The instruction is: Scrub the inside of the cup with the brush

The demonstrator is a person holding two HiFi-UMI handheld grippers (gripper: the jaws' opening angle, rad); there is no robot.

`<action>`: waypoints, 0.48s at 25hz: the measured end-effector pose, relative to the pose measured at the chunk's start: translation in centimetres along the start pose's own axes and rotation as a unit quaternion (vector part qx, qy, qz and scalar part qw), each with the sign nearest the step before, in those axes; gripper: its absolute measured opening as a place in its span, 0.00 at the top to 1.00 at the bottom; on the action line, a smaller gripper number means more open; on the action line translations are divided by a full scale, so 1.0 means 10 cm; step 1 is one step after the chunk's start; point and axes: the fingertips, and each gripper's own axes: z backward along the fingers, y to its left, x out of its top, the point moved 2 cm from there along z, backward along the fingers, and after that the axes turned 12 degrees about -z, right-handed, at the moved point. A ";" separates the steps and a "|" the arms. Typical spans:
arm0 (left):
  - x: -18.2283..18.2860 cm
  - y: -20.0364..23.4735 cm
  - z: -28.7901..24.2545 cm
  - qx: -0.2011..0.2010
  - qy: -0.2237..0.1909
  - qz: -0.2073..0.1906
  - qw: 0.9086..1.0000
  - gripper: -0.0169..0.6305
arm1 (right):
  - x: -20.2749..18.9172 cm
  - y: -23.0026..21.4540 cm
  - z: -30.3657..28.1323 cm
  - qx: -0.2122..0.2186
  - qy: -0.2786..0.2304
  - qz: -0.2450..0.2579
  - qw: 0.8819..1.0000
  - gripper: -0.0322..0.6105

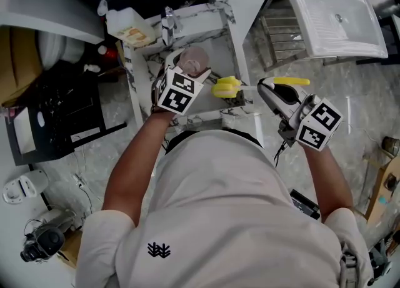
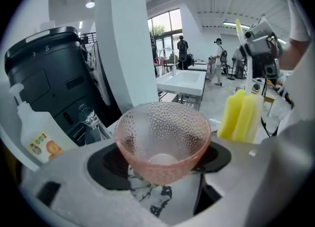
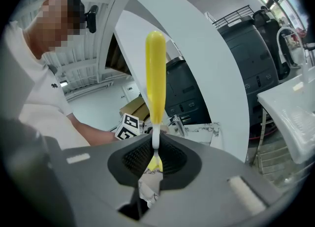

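A pink dimpled glass cup [image 2: 162, 137] sits between the jaws of my left gripper [image 2: 161, 166], mouth toward the camera, and the pads press on its sides. In the head view the cup [image 1: 195, 62] and the left gripper [image 1: 187, 73] hang over the marble sink [image 1: 209, 15]. My right gripper [image 1: 262, 88] is shut on the yellow brush [image 1: 226, 87], whose head lies just right of the cup. In the right gripper view the brush [image 3: 155, 73] stands up from the right gripper [image 3: 155, 159], pinched at its thin white shaft. The brush head [image 2: 241, 115] is outside the cup, at its right.
A soap bottle [image 1: 128, 27] and a chrome tap [image 1: 167, 24] stand at the sink's back. A white basin [image 1: 331, 12] on a wire rack lies at the upper right. A black machine [image 2: 49, 73] and a white pillar [image 2: 123, 48] are behind the cup.
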 end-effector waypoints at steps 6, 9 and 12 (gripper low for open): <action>0.21 0.10 -0.33 0.013 -0.018 0.040 0.999 0.39 | -0.08 -0.04 0.10 0.002 0.024 0.009 1.000 0.89; 0.29 0.14 -0.44 0.017 -0.019 0.047 0.999 0.39 | -0.10 -0.06 0.14 0.007 0.030 0.010 0.999 0.89; 0.35 0.12 -0.49 0.019 -0.019 0.049 0.998 0.39 | -0.12 -0.08 0.15 0.013 0.034 0.011 0.999 0.89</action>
